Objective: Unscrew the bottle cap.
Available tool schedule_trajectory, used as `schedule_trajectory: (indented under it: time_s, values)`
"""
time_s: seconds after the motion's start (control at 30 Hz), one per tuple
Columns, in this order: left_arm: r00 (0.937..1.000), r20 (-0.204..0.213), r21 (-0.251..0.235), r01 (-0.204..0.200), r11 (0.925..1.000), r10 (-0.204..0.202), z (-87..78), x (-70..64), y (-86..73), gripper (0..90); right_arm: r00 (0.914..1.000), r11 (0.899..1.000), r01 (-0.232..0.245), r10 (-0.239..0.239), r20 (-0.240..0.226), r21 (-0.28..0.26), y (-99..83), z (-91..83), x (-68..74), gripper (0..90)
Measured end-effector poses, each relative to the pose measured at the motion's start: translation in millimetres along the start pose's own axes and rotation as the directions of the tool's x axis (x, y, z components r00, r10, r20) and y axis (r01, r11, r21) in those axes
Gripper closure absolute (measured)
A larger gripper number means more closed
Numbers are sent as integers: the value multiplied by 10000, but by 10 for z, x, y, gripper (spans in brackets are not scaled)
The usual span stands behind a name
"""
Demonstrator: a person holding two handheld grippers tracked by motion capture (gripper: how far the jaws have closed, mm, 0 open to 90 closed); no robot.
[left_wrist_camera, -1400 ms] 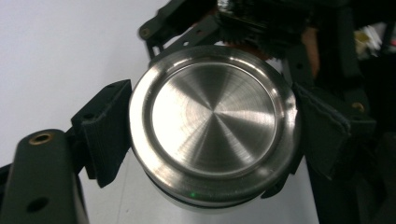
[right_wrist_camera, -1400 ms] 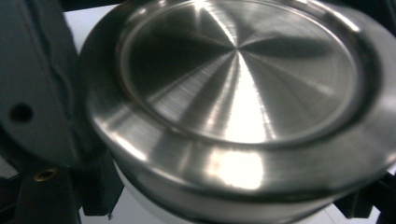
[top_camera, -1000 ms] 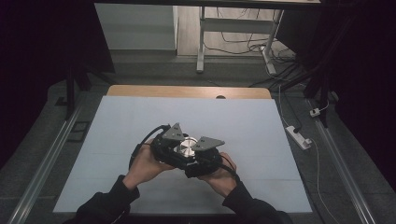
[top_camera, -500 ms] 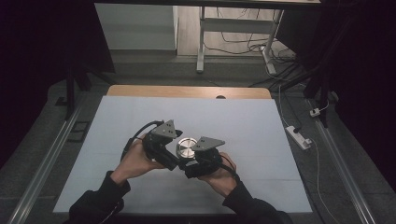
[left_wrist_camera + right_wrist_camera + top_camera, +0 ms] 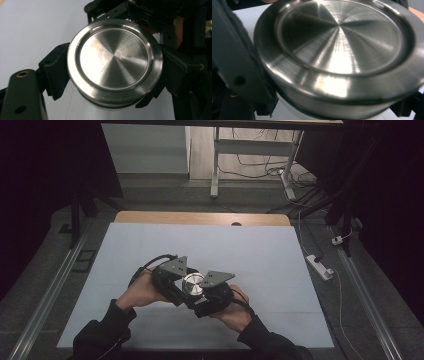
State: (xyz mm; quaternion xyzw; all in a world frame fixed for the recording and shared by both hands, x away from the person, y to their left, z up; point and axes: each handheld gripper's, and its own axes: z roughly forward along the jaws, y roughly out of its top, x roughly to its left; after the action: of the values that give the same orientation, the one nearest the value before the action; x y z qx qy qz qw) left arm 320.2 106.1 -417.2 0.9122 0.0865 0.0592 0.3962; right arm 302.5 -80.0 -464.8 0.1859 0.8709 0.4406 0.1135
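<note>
Left gripper [image 5: 172, 282]: in the high view it sits a little left of the frame's centre, low on the table, held by the person's left hand [image 5: 142, 292]. How far its jaws are open I cannot tell; its own view looks straight at the lid and shows black jaws of the other gripper pressing on the container from the left and right of the frame.

Right gripper [image 5: 212, 295]: just right of centre in the high view, in the right hand [image 5: 232, 312]. Its jaws seem closed on the container's body, under the lid; the left gripper view shows dark pads touching both sides of the container.

Container [image 5: 115, 65]: a small round jar with a brushed steel lid and a whitish body below it, held between the two grippers above the table, at the lower middle of the high view. In the right gripper view the lid [image 5: 342, 47] is very close and tilted.

Lid state: it sits on the body; a thin dark seam runs around under its rim. I see no gap.

Progress: I judge that the jar is picked up and steadied, so the grasping part is done. The opening of the lid is not yet done, as far as one can see.

Left to do: probably the left gripper must take the lid and turn or pull it.

Table [image 5: 300, 270]: pale surface, wooden strip at its upper edge.
</note>
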Motion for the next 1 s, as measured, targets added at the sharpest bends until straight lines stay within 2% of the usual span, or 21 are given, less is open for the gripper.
schedule_trajectory:
  time_s: [0.07,0.17,0.23,0.3,0.4,0.43,0.47,0.5,0.53,0.57,0.6,0.63,0.7,0.77,0.87,0.9,1.0]
  values:
    - [9983,-349,-102,464,9989,-467,24,-22,36,189,9995,9999,-164,164,252,-1,-3,-8,-17,150]
    - [9918,-754,-202,1016,9946,-1029,57,-41,88,190,9976,9992,-386,387,576,-32,-7,-25,-52,151]
    - [9900,-858,-200,1109,9936,-1122,62,-47,101,190,9967,9988,-478,482,660,-88,-11,-36,-70,150]
    - [9837,-1157,-266,1354,9904,-1376,74,-71,130,191,9955,9985,-539,546,779,-114,-7,-45,-77,151]
    - [9767,-1322,-387,1653,9855,-1691,79,-86,155,191,9937,9978,-645,659,905,-182,-2,-56,-86,151]
    - [9767,-1322,-387,1653,9855,-1691,79,-86,155,191,9931,9975,-675,691,951,-200,-2,-59,-88,151]
    - [9702,-1464,-480,1880,9810,-1931,83,-98,171,190,9923,9970,-742,761,979,-233,-3,-63,-92,150]
    - [9660,-1621,-594,1942,9792,-2014,76,-111,179,191,9915,9966,-787,807,1020,-233,-3,-65,-96,151]
    - [9627,-1656,-814,2031,9758,-2141,49,-114,190,191,9905,9963,-841,857,1078,-196,-8,-63,-103,150]
    - [9598,-1523,-999,2222,9699,-2356,16,-112,202,191,9895,9960,-890,894,1139,-82,-17,-51,-105,150]
    - [9581,-1699,-854,2187,9721,-2305,-2,-124,218,190,9900,9969,-786,783,1173,-19,-35,-36,-112,151]
    - [9576,-1802,-926,2110,9731,-2248,-20,-137,220,190,9897,9955,-927,941,1075,-181,-51,-36,-117,151]
    - [9603,-1577,-966,2170,9714,-2302,-37,-137,214,190,9905,9945,-1014,1035,900,-278,-30,-48,-120,151]
    - [9612,-1723,-790,2046,9757,-2155,-31,-139,211,190,9907,9955,-870,903,1014,-370,-7,-67,-105,151]
    - [9622,-1718,-698,2021,9769,-2114,-22,-132,198,190,9899,9947,-929,971,1031,-452,-6,-83,-114,151]
    - [9624,-1825,-612,1929,9793,-2010,-20,-132,190,190,9890,9943,-974,1016,1076,-438,-12,-92,-134,151]
    - [9609,-1927,-637,1900,9797,-1989,-37,-123,182,190,9879,9934,-1064,1105,1087,-430,-27,-95,-161,151]
